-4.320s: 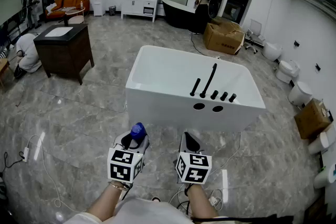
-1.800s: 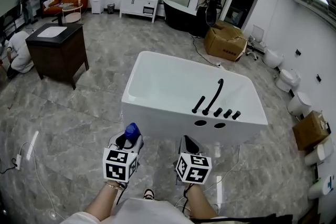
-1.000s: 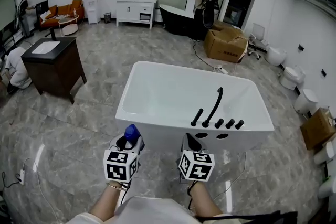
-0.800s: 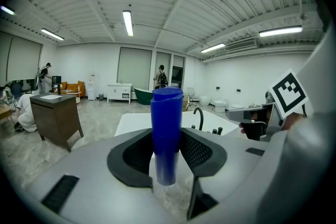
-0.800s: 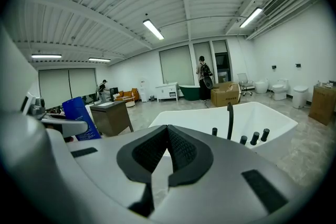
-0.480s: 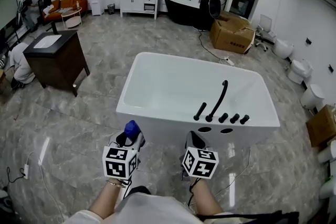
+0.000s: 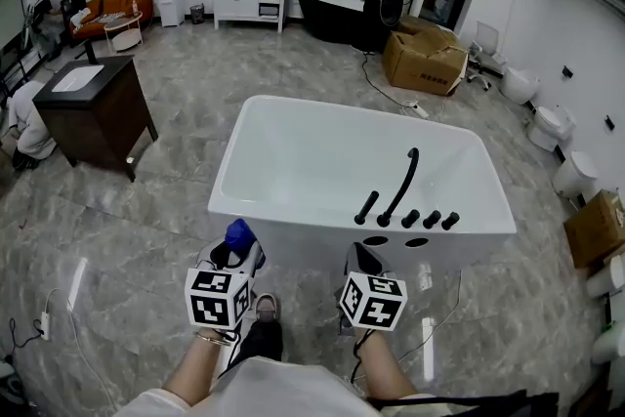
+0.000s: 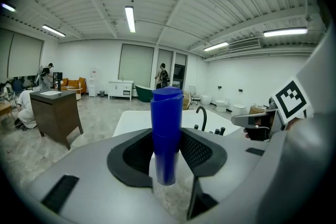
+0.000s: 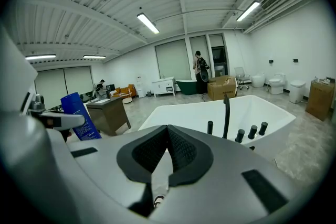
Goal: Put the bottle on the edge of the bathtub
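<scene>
Now in transit, left gripper clamps the blue bottle, right gripper closed empty; next, likely lowering it onto the near rim of the bathtub.

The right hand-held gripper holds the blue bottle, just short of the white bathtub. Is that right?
No. The left hand-held gripper holds the blue bottle, just short of the white bathtub; the left gripper view shows it between those jaws.
</scene>
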Action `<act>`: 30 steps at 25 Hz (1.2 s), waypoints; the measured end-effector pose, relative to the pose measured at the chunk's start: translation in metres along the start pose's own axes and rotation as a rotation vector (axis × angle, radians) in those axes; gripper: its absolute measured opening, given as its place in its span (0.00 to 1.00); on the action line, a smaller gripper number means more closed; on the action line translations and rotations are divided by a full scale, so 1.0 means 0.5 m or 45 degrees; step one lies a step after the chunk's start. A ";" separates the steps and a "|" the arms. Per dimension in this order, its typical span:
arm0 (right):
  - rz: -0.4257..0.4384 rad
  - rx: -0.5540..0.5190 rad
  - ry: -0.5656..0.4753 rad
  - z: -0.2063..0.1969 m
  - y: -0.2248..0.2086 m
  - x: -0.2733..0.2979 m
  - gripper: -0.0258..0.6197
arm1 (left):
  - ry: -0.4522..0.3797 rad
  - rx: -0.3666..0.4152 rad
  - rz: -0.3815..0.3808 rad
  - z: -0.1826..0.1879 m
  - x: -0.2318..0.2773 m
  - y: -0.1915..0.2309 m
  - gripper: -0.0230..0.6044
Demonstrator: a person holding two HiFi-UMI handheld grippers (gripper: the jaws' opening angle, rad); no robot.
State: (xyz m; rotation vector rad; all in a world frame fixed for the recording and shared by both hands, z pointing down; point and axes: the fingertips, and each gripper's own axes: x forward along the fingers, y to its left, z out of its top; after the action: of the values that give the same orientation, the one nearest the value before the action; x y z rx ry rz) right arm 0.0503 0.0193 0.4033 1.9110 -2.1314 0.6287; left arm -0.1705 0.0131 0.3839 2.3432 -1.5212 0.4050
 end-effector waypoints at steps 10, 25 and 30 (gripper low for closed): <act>-0.014 -0.023 -0.013 0.045 0.006 0.081 0.08 | -0.002 -0.008 -0.017 0.025 0.080 0.045 0.30; -0.061 -0.034 -0.008 0.121 -0.008 0.187 0.08 | -0.020 -0.034 -0.057 0.089 0.203 0.093 0.30; -0.072 -0.030 0.004 0.138 0.005 0.233 0.08 | 0.004 -0.027 -0.075 0.098 0.246 0.119 0.30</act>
State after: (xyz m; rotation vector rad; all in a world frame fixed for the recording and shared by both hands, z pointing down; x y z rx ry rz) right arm 0.0404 -0.1151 0.3918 1.9489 -2.0652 0.5922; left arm -0.1733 -0.1317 0.3952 2.3638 -1.4436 0.3765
